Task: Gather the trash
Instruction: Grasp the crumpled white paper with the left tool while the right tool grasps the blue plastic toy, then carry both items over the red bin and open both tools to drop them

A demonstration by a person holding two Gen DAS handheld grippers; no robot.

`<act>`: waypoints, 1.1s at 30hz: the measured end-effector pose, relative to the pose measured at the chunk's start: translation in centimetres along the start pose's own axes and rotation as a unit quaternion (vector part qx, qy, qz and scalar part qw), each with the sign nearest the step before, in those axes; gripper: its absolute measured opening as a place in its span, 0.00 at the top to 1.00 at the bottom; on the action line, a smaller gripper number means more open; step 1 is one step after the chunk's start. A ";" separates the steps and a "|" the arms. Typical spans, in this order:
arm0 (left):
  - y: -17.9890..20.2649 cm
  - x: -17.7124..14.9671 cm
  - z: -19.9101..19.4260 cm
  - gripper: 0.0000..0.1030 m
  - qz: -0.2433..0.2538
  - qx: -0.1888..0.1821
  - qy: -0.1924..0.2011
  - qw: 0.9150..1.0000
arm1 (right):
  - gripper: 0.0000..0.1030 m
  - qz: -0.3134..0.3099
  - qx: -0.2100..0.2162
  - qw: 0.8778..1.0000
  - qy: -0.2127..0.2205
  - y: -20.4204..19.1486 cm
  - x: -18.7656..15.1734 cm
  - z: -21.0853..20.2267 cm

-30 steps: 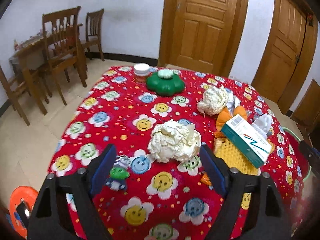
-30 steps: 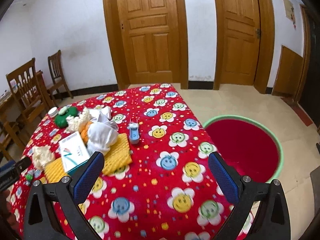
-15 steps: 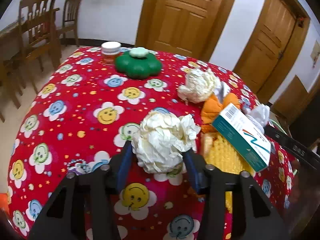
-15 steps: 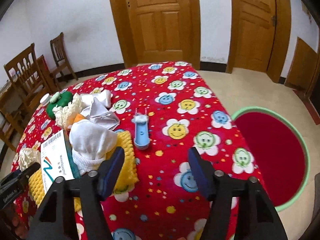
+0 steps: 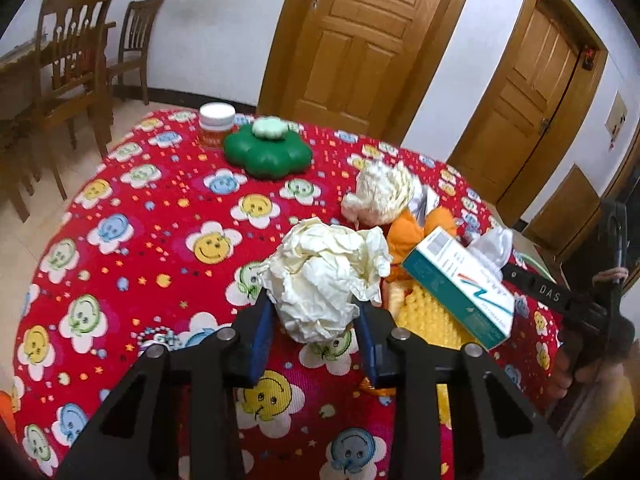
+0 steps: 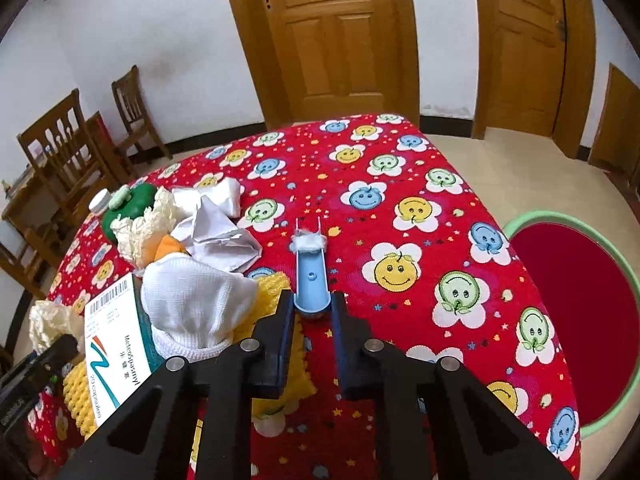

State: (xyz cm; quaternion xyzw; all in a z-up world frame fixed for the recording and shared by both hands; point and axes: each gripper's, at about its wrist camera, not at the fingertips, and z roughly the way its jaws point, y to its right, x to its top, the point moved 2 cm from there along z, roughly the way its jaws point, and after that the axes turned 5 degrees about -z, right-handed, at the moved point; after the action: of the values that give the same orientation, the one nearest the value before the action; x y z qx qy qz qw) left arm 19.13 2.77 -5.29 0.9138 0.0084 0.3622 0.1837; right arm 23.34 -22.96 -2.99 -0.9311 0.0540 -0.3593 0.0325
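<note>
Over that smiley-flower tablecloth (image 5: pixel 132 216) your left gripper (image 5: pixel 316 330) has just been closing onto the crumpled paper ball (image 5: pixel 320 276) and your right gripper (image 6: pixel 312 312) onto the blue plastic piece's (image 6: pixel 311 280) near end, probably so both reach the red tub (image 6: pixel 576 320) together.

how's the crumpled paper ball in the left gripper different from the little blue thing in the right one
The crumpled paper ball is cream, soft and lumpy, bulging wider than the left gripper that squeezes it. The blue plastic piece is slim, smooth and rigid, with white fluff at its far end, and the right gripper pinches only its near end. Both rest on the red smiley tablecloth, each clamped between fingers that have just been closing.
</note>
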 end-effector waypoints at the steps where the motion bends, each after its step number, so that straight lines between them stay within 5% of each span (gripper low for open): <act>1: 0.1 0.1 -0.3 0.64 0.001 0.001 0.003 1.000 | 0.83 0.002 0.000 1.000 0.003 0.1 0.0 -0.2; 14: 4.8 0.4 -5.0 0.64 0.029 -0.028 0.037 0.998 | 0.83 0.045 -0.003 0.998 0.040 3.3 -1.9 -6.5; 33: 19.5 -1.6 -1.8 0.64 0.117 -0.124 -0.044 0.984 | 0.83 0.132 -0.083 0.986 0.058 15.0 -6.8 -12.1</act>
State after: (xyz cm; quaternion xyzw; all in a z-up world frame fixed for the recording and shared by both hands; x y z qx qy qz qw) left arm 14.43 -15.06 1.52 0.8937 -0.1515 0.3386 0.2524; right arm 9.01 -37.24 -0.08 -0.8930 0.2076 -0.3993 -0.0015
